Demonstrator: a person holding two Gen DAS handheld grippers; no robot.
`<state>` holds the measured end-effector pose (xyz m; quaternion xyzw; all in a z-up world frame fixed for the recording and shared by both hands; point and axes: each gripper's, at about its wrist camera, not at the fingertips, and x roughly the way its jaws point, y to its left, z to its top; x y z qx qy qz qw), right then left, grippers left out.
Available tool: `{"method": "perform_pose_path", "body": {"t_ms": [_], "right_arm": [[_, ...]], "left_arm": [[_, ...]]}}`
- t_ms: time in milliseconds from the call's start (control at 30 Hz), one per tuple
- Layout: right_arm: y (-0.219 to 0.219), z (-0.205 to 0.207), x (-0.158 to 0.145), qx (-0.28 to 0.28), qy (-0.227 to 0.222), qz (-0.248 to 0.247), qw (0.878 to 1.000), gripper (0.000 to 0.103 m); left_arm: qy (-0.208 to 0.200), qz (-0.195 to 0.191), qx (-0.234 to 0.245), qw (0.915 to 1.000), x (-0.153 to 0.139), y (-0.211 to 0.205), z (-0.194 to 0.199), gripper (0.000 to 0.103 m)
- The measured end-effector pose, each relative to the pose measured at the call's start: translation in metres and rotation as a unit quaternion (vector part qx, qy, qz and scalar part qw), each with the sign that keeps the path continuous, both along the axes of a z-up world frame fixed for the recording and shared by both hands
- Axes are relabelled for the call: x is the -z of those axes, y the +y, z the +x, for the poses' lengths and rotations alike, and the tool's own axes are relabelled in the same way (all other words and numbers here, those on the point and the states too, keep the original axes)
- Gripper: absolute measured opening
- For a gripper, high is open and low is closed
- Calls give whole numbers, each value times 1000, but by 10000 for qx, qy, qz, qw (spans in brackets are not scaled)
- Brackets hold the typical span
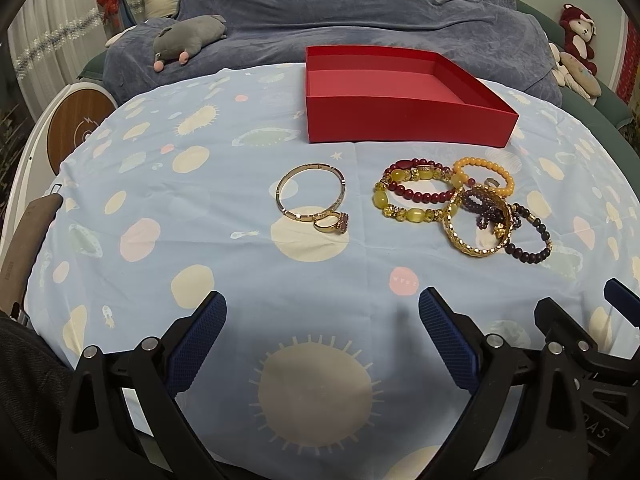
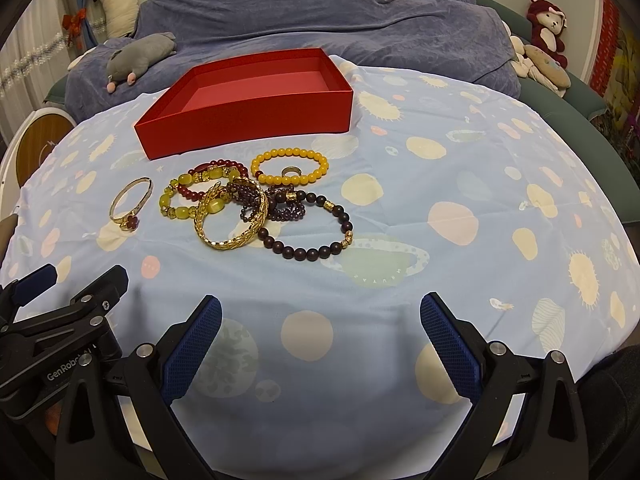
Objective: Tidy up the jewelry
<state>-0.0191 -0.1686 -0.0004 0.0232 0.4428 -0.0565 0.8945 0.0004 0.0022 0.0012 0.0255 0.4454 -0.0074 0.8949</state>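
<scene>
An open, empty red box stands on the far side of the blue patterned cloth. In front of it lie a thin gold bangle with a red-stone ring against it, and a pile: a wide gold bangle, yellow-green, dark red, orange and dark brown bead bracelets. My left gripper and right gripper are open and empty, near the front edge.
A sofa under a blue-grey cover runs behind the table, with a grey plush and a red plush on it. A round wooden item stands at the left.
</scene>
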Motion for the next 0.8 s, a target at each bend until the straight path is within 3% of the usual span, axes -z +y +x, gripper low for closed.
{"method": "perform_pose_path", "body": {"t_ms": [800], "right_arm": [[0,0,1,4,11,4,10000,96]], "left_arm": [[8,18,1,10000,-1,0,-1,93]]}}
